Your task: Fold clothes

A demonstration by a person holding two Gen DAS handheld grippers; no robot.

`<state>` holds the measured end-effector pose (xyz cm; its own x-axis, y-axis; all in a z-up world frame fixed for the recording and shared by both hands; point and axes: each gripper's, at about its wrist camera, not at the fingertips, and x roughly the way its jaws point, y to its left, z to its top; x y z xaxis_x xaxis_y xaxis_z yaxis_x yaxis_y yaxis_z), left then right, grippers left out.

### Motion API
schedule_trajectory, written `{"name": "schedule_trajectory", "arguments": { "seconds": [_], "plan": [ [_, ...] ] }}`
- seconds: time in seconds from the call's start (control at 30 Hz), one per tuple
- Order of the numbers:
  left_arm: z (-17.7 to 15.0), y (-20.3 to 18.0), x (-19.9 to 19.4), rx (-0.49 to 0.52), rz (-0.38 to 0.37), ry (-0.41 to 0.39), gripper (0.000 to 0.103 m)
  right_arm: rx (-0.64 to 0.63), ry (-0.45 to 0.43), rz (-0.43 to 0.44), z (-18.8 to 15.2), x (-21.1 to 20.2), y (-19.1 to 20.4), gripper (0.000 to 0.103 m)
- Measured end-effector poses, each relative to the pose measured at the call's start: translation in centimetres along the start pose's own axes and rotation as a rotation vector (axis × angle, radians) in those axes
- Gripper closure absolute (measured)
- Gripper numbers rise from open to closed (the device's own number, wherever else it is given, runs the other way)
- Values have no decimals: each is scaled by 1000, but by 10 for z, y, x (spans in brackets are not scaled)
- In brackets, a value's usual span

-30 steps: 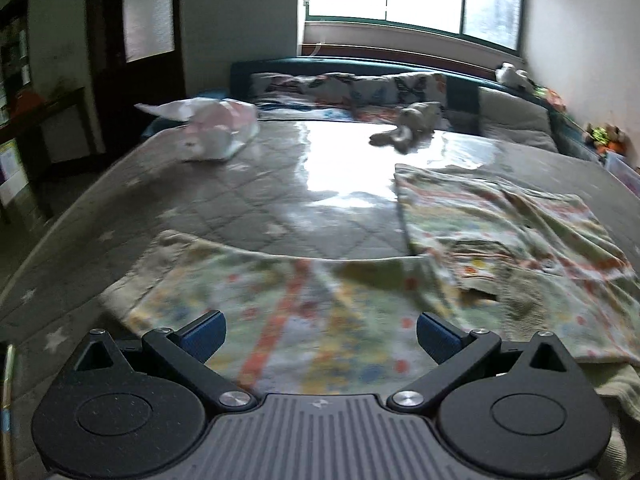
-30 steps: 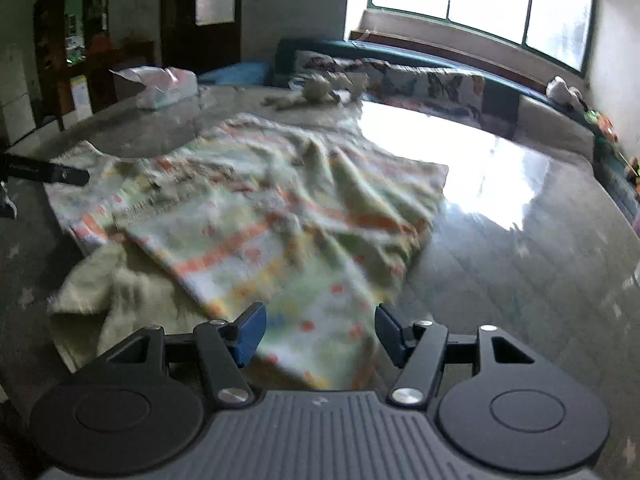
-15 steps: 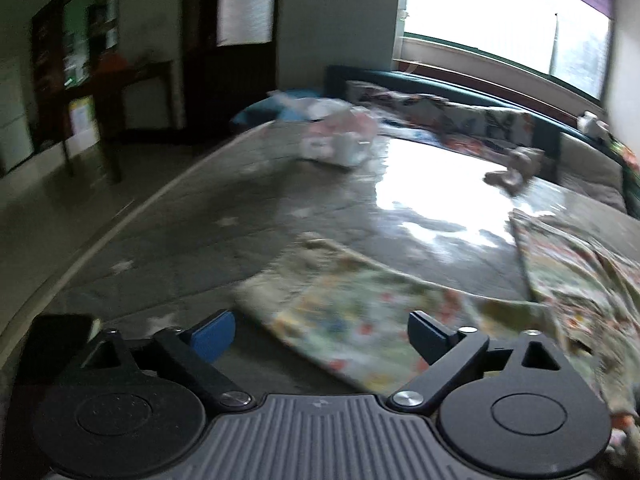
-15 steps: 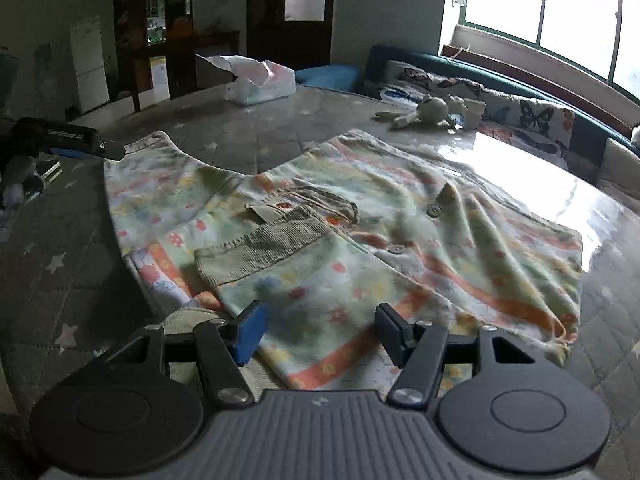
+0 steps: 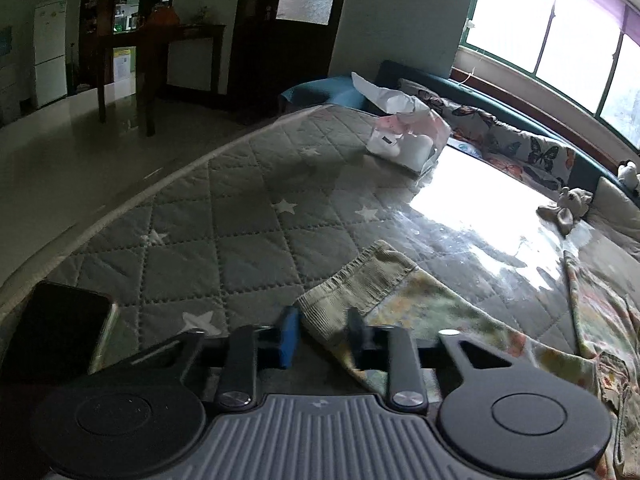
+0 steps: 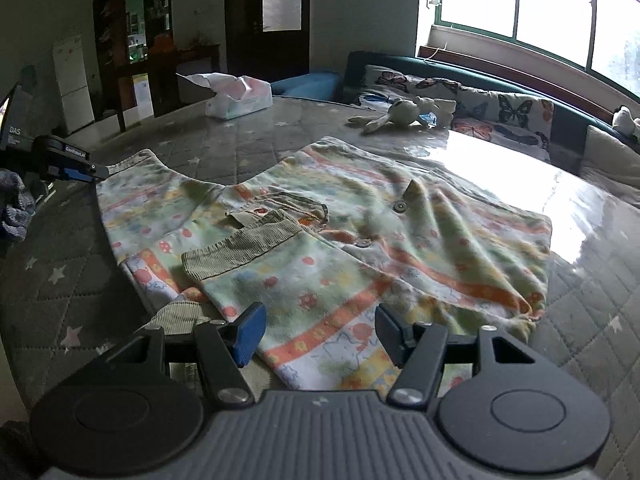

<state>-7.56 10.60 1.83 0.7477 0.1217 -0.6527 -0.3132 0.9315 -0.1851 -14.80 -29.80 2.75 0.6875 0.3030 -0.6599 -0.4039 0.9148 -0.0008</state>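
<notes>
A child's pale green top with orange stripes and buttons lies spread on the quilted bed. One sleeve is folded across its front, ribbed cuff up. The other sleeve stretches out to the left. My left gripper is at that sleeve's ribbed cuff. Its jaws are closing, with the cuff's corner between the pads and touching both. In the right wrist view the left gripper sits at the garment's far left tip. My right gripper hovers open over the near hem, gripping nothing.
A dark phone lies by the bed's left edge. A white plastic pack sits at the back, a stuffed rabbit beyond the top. Butterfly pillows line the far side. A grey knitted sleeve shows at left.
The left gripper slid left along the outstretched sleeve to its cuff and its jaws came from wide apart to nearly together. The right gripper shifted over the garment with its jaws unchanged.
</notes>
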Motion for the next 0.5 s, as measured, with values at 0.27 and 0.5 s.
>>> {"name": "schedule_trajectory", "arguments": {
  "seconds": [0.27, 0.5],
  "plan": [
    [7, -25, -29, 37, -145, -69, 97, 57, -26, -16, -7, -12, -7, 41],
    [18, -98, -77, 137, -416, -103, 97, 123, -48, -43, -18, -24, -22, 41]
  ]
}}
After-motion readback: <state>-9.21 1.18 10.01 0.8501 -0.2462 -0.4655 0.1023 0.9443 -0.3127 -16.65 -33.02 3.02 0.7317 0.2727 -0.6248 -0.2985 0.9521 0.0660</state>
